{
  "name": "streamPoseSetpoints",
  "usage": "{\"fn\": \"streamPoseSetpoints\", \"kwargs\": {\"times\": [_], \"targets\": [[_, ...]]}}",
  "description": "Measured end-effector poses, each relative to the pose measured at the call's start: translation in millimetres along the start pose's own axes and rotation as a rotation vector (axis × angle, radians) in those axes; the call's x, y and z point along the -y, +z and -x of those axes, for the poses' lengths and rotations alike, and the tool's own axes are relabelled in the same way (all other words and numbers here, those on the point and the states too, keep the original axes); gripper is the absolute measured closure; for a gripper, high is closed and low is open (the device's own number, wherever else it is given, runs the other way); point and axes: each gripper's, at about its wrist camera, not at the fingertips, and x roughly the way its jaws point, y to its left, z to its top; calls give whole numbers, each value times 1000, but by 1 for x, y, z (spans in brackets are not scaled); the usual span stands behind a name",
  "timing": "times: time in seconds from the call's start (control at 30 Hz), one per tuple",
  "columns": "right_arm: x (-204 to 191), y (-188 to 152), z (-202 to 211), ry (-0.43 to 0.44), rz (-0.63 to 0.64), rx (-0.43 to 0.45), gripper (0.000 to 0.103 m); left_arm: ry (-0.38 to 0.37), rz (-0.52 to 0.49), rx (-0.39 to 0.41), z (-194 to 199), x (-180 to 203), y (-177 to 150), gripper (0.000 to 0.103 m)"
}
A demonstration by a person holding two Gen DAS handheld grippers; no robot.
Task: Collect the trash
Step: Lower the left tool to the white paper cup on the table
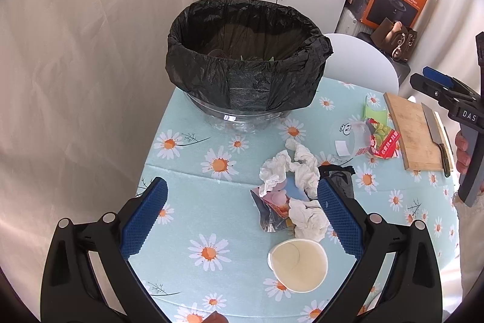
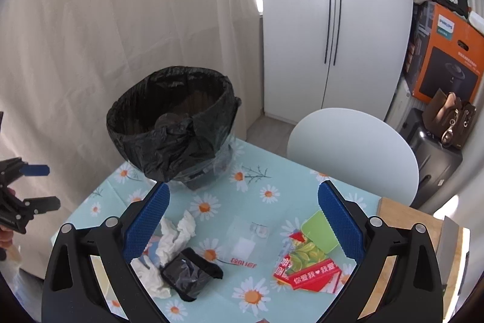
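A bin lined with a black bag (image 1: 246,56) stands at the table's far end; it also shows in the right wrist view (image 2: 172,123). Crumpled white tissues (image 1: 292,168), a foil wrapper (image 1: 270,209), a paper cup (image 1: 298,264), a black plastic scrap (image 2: 189,271), a clear plastic cup (image 2: 245,238) and a red snack packet (image 2: 308,271) lie on the daisy tablecloth. My left gripper (image 1: 242,217) is open and empty above the tissues and cup. My right gripper (image 2: 242,223) is open and empty above the clear cup.
A wooden cutting board (image 1: 414,135) with a cleaver (image 1: 435,135) lies at the table's right edge. A white chair (image 2: 354,153) stands behind the table. Curtains hang at the left; a cupboard and stacked boxes (image 2: 444,56) stand behind.
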Motion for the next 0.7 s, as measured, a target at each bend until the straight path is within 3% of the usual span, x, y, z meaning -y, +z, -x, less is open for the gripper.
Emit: {"fn": "streamPoseSetpoints", "kwargs": {"times": [0.7], "targets": [[-1, -47, -45, 38, -1, -139, 9, -50, -2, -121, -37, 44, -68, 6]]}}
